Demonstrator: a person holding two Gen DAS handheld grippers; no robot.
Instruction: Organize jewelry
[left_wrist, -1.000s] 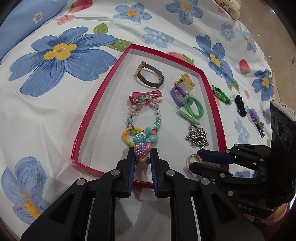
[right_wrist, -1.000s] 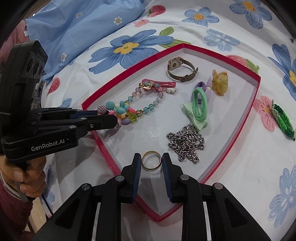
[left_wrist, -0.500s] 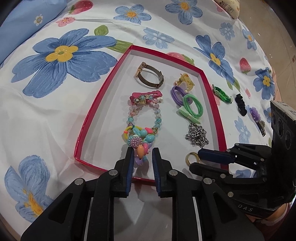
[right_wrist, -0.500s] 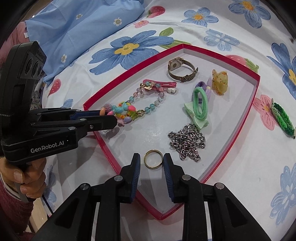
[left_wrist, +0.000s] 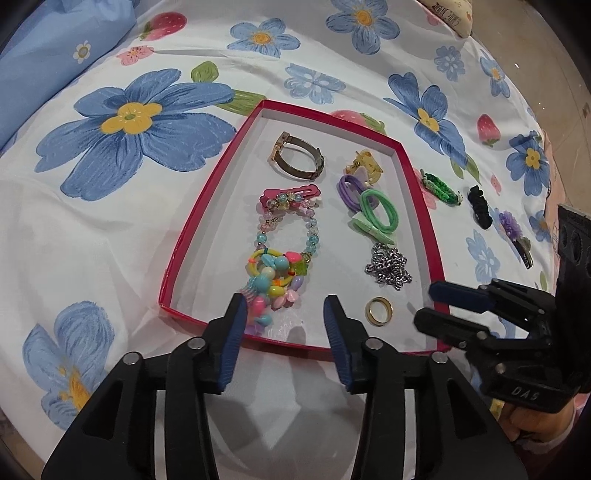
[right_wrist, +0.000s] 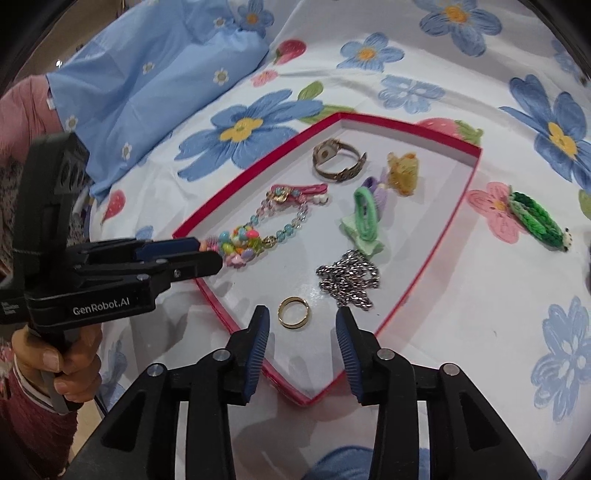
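Note:
A red-rimmed white tray (left_wrist: 207, 206) (right_wrist: 436, 258) lies on a floral bedsheet. In it are a colourful beaded bracelet (left_wrist: 275, 273) (right_wrist: 240, 243), a gold ring (left_wrist: 378, 311) (right_wrist: 293, 312), a silver chain (left_wrist: 388, 266) (right_wrist: 349, 277), green and purple hair ties (left_wrist: 378, 212), a pink clip, a watch-style bracelet (left_wrist: 297, 160) and a yellow claw clip (left_wrist: 364, 168). My left gripper (left_wrist: 284, 314) is open, its jaws either side of the bracelet's bead cluster at the tray's near edge. My right gripper (right_wrist: 303, 325) is open just behind the ring.
Outside the tray to the right lie a green woven band (left_wrist: 439, 186) (right_wrist: 535, 218), a black scrunchie (left_wrist: 480, 206) and a purple flower clip (left_wrist: 513, 232). A blue pillow (right_wrist: 147, 85) lies at the far left. The bed edge is near both grippers.
Both grippers opened. The left let go of the beaded bracelet, which now rests in the tray. The right let go of the gold ring and drew back slightly.

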